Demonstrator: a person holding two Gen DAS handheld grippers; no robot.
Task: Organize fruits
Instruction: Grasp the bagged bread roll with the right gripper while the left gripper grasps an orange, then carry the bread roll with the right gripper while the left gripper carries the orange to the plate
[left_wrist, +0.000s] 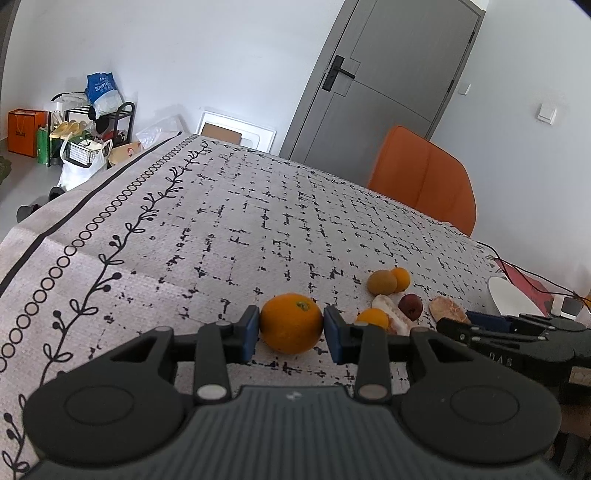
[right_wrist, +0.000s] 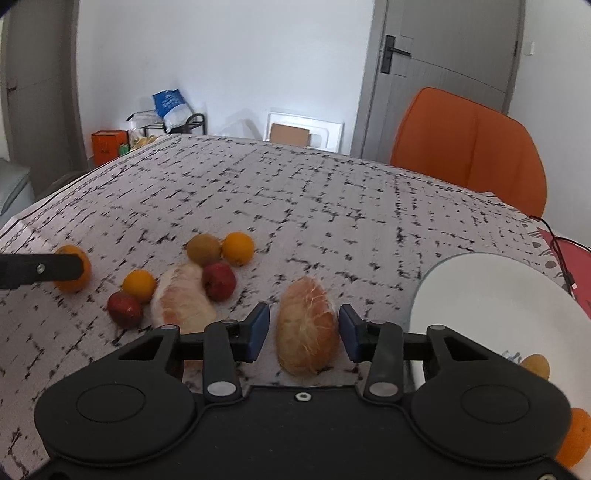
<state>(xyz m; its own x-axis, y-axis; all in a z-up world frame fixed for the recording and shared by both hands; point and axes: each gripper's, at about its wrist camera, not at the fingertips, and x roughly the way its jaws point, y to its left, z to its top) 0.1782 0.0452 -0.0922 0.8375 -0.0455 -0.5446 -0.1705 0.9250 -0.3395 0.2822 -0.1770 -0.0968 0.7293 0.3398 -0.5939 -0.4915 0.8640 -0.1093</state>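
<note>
My left gripper (left_wrist: 291, 326) has its pads against both sides of a large orange (left_wrist: 291, 323) that rests on the tablecloth; it also shows in the right wrist view (right_wrist: 75, 271). My right gripper (right_wrist: 303, 330) is open, its jaws either side of a peeled pomelo piece (right_wrist: 308, 326) with small gaps. A second pomelo piece (right_wrist: 183, 299), two red apples (right_wrist: 218, 281) (right_wrist: 125, 309), two small oranges (right_wrist: 238, 248) (right_wrist: 139, 285) and a brown kiwi (right_wrist: 203, 249) lie in a cluster between the grippers. A white plate (right_wrist: 495, 306) sits at the right.
An orange chair (right_wrist: 469, 147) stands at the table's far side, before a grey door (right_wrist: 436, 74). Another orange (right_wrist: 574, 439) and a brownish fruit (right_wrist: 535, 365) lie by the plate's near edge. A cable (right_wrist: 561, 258) trails at the right. The table's left edge (left_wrist: 55, 221) drops to the floor.
</note>
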